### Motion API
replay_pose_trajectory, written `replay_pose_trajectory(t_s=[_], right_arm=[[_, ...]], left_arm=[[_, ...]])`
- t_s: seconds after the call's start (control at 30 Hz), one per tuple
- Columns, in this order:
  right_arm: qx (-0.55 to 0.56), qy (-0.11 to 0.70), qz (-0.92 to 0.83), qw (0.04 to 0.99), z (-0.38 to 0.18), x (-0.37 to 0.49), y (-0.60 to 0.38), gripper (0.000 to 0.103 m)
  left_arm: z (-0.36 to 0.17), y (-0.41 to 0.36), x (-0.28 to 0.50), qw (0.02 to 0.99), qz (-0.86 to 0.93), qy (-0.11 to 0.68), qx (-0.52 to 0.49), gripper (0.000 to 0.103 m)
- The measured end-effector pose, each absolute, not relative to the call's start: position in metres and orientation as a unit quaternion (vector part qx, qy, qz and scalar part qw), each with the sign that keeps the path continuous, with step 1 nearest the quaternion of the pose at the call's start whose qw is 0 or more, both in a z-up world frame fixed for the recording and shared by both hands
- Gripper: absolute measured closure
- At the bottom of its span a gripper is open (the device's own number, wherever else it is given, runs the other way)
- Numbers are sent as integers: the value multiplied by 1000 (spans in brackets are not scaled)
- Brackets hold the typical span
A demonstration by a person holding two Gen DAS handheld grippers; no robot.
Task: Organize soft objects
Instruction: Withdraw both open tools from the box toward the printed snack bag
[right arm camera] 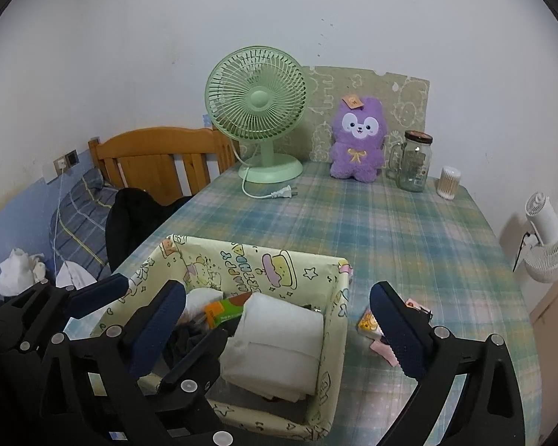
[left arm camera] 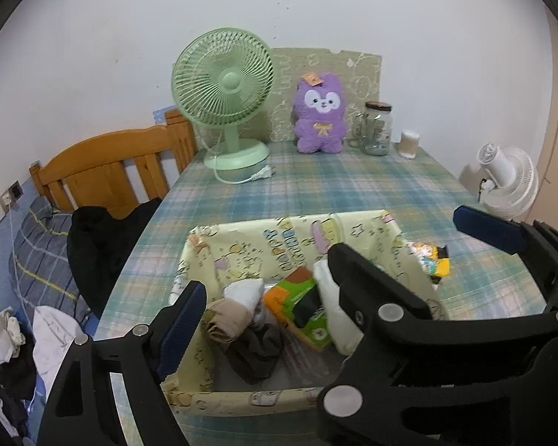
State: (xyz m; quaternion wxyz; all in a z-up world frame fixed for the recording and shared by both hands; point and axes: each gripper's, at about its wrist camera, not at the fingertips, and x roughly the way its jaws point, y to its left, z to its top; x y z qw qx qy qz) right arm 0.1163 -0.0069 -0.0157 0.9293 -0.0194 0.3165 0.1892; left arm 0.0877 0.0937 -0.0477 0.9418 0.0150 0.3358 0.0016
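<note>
Plaid cloth in pale blue and green covers the table (left arm camera: pixel 353 186), which stands against a white wall. At far left sits a wooden headboard (left arm camera: pixel 111 163) with a dark garment (left arm camera: pixel 104 245) draped beside the table's edge, and crumpled laundry (left arm camera: pixel 3 338) lies lower down. Along the back of the table, from left to right, stand a green desk fan (left arm camera: pixel 223 93) with its plug (right arm camera: pixel 284 193) lying loose on the cloth, a purple plush toy (left arm camera: pixel 319 115) leaning against a patterned board (left arm camera: pixel 357 70), a glass jar (left arm camera: pixel 376 128) with a dark lid, and a small tub of cotton swabs (left arm camera: pixel 408 144). A white fan (left arm camera: pixel 506 182) stands off the table at far right.

Near the front edge sits a yellow fabric basket (right arm camera: pixel 327 282) printed with cartoons. Inside it, from left to right, lie a beige rolled cloth (left arm camera: pixel 223 319), a white balled sock (left arm camera: pixel 243 291), a dark sock (left arm camera: pixel 256 353), an orange-green tissue pack (left arm camera: pixel 297 304), and a white folded towel (right arm camera: pixel 279 342). Just right of the basket, on the cloth, lies a small colourful packet (left arm camera: pixel 431 260).

The left gripper (left arm camera: pixel 266 271) hovers over the basket with fingers spread wide, holding nothing. The right gripper (right arm camera: pixel 279 310) hangs over the basket's right side, fingers likewise spread and empty, one finger over the basket and the other above the packet
</note>
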Motion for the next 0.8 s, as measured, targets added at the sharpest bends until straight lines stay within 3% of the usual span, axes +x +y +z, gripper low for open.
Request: replay_pose_trajectory(t_s=[0.8], right_arm=[[10, 287, 145, 947, 11, 101, -77, 2]], left_arm=[[-19, 31, 77, 953, -8, 301, 11, 17]])
